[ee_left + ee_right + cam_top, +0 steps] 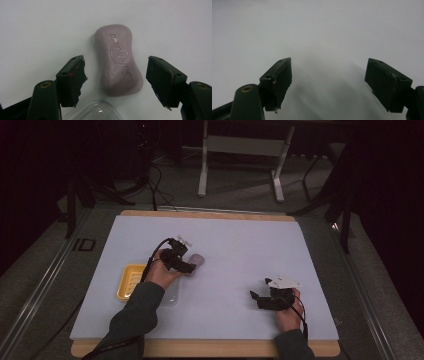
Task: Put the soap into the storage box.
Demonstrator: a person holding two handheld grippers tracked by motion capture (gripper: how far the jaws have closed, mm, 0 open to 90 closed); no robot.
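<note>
- The left gripper has its fingers spread wide around a mauve soap bar, touching neither side.
- The soap lies flat on the white tabletop, near a yellow soap dish.
- What looks like a clear lid sits beside it.
- The right gripper fingers stand wide over bare tabletop.

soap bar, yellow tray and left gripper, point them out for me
soap bar (120, 60), left gripper view, embossed top face
yellow tray (131, 281), high view, ridged floor
left gripper (116, 80), left gripper view, midway between fingertips
</note>
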